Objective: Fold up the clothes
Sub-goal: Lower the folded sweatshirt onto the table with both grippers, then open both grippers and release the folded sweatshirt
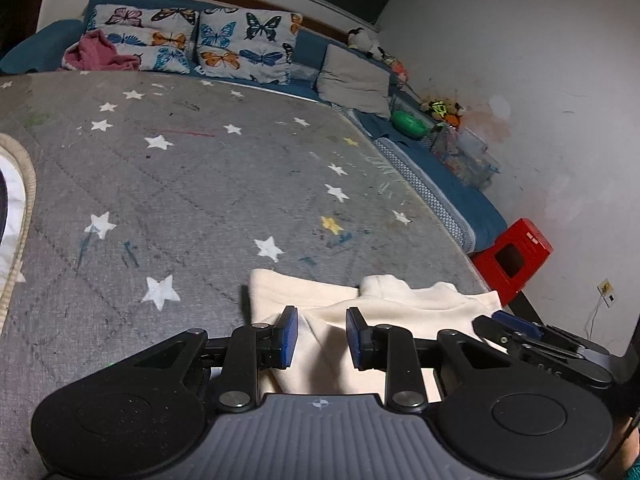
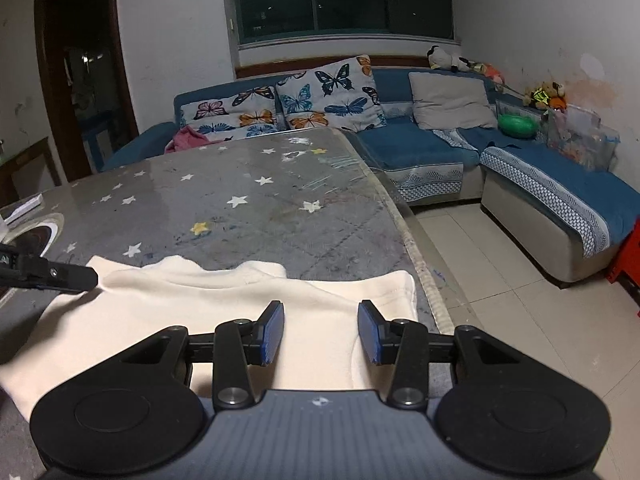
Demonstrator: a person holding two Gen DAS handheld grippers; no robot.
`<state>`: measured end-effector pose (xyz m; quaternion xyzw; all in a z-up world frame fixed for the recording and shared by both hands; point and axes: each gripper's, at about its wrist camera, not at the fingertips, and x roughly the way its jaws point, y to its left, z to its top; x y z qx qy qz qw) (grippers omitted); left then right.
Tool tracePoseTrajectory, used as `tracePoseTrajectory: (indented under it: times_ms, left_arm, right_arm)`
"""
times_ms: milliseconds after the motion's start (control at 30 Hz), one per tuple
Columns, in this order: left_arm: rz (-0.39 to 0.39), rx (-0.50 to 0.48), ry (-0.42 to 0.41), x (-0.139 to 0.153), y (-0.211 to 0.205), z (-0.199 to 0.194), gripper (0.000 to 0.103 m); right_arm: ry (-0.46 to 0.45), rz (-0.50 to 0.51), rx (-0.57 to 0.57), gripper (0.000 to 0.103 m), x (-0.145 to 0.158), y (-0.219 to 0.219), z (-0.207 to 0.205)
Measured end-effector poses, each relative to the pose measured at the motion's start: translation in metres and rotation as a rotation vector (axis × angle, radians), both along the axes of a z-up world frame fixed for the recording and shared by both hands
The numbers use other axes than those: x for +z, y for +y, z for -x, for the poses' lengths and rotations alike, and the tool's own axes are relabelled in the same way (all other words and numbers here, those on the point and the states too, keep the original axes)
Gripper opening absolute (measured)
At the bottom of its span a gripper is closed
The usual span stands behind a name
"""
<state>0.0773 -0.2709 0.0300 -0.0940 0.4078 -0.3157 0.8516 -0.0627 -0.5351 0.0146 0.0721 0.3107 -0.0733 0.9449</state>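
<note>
Left gripper (image 1: 322, 338): jaws stood apart over the cream garment (image 1: 360, 320), nothing pinched between the blue pads (image 1: 290, 336); whether the tips touched the cloth could not be told.
Right gripper (image 2: 320, 332): jaws likewise parted, a little wider, above the same cloth and gripping nothing.
Cream garment (image 2: 200, 312): lay flat at the near corner of the table, partly folded, with a doubled layer along its far edge; its right edge sat just inside the table's edge.
Table (image 2: 240, 200): covered by a grey quilted cloth with white and yellow stars, scribbled with pen marks.
Sofa (image 2: 420, 144): blue, L-shaped, beyond the table, carrying butterfly cushions (image 2: 320, 96), a grey cushion (image 2: 452, 100) and a pink garment (image 2: 188, 138).
Red stool (image 1: 516, 256): stood on the floor beside the sofa's end.
</note>
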Motion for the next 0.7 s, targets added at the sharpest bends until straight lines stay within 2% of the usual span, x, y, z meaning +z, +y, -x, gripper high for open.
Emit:
tracePoseTrajectory:
  times_ms: [133,233,333,400,467,700]
  left_arm:
    - [-0.012,0.002,-0.009,0.002,-0.001,0.003,0.030]
    - [-0.021,0.002,-0.021,0.006,-0.001,0.010,0.034]
    - [-0.031,0.001,-0.037,0.011,0.000,0.017,0.042]
    - [-0.040,0.002,-0.049,0.015,0.001,0.024,0.047]
    - [-0.048,0.004,-0.058,0.018,0.002,0.030,0.052]
    - [-0.066,-0.001,-0.079,0.021,0.008,0.048,0.065]
  right_arm:
    - [-0.014,0.029,0.015,0.041,0.006,0.007,0.006]
    - [-0.020,0.032,0.023,0.043,0.010,0.012,0.009]
    - [-0.026,0.035,0.031,0.057,0.014,0.019,0.015]
    - [-0.032,0.043,0.040,0.060,0.016,0.027,0.021]
    - [-0.035,0.048,0.044,0.069,0.017,0.032,0.027]
    - [-0.046,0.061,0.050,0.083,0.019,0.049,0.048]
